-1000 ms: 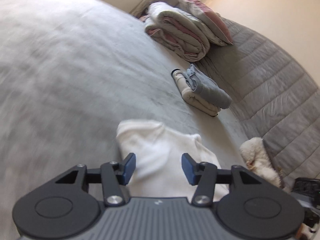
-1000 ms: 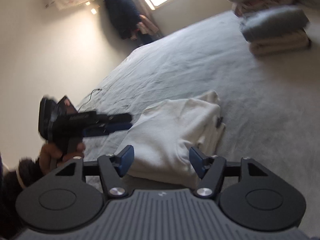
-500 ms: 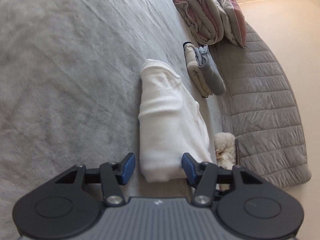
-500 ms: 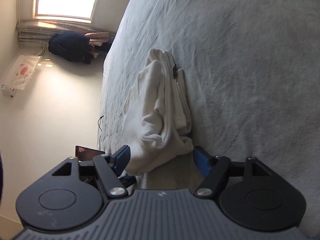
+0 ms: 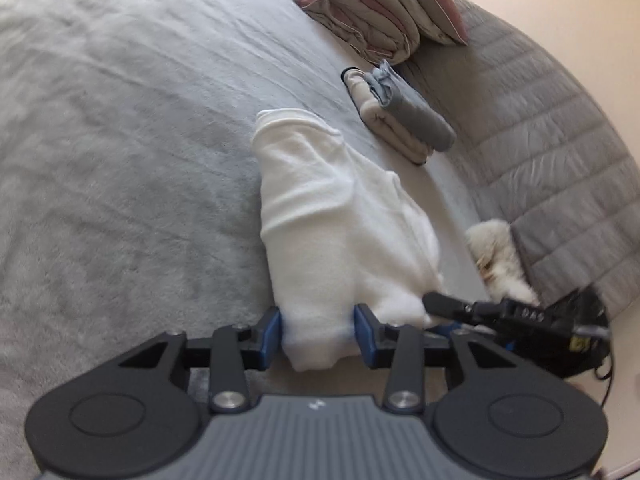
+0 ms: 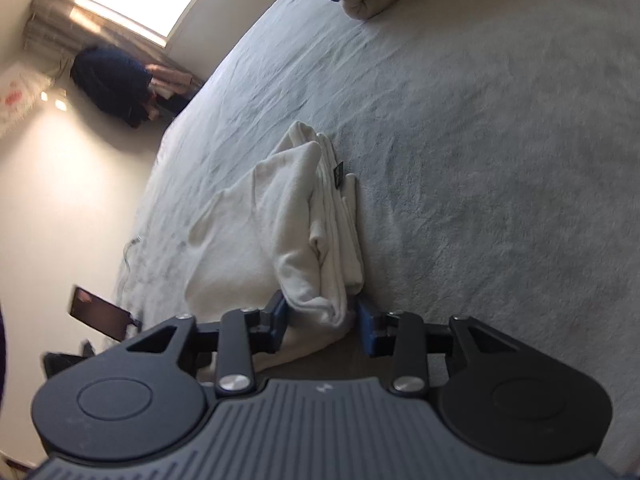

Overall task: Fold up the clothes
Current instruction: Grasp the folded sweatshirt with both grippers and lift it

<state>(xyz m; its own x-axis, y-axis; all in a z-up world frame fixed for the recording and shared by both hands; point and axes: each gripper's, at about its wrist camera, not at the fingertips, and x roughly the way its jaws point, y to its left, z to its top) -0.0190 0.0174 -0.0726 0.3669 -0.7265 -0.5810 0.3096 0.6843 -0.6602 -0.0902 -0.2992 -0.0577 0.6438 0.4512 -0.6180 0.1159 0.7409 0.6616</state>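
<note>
A grey bed cover (image 5: pixel 132 152) fills the left of the left wrist view, with a folded white garment (image 5: pixel 336 216) lying near the bed's headboard-side edge, its near end pointing toward the camera. The left gripper (image 5: pixel 318 334) has that near end between its blue pads; both pads touch the cloth and the jaws are closing on it. Just right of it the right gripper (image 5: pixel 500 314) reaches in low at the same end of the garment. Farther along the same edge sits a small stack of folded clothes (image 5: pixel 400 120), cream below and grey on top, and beyond it a pile of folded bedding (image 5: pixel 360 12) with a pillow (image 5: pixel 432 0) against the quilted grey headboard (image 5: pixel 560 152). A fluffy cream thing (image 5: pixel 500 256) lies where cover meets headboard. In the right wrist view a phone (image 6: pixel 100 312) rests at the bed's left edge; the right gripper's jaws are closing over the garment's layered corner, the left pad against the cloth, the right pad at its edge; whether that one presses I cannot tell.
</note>
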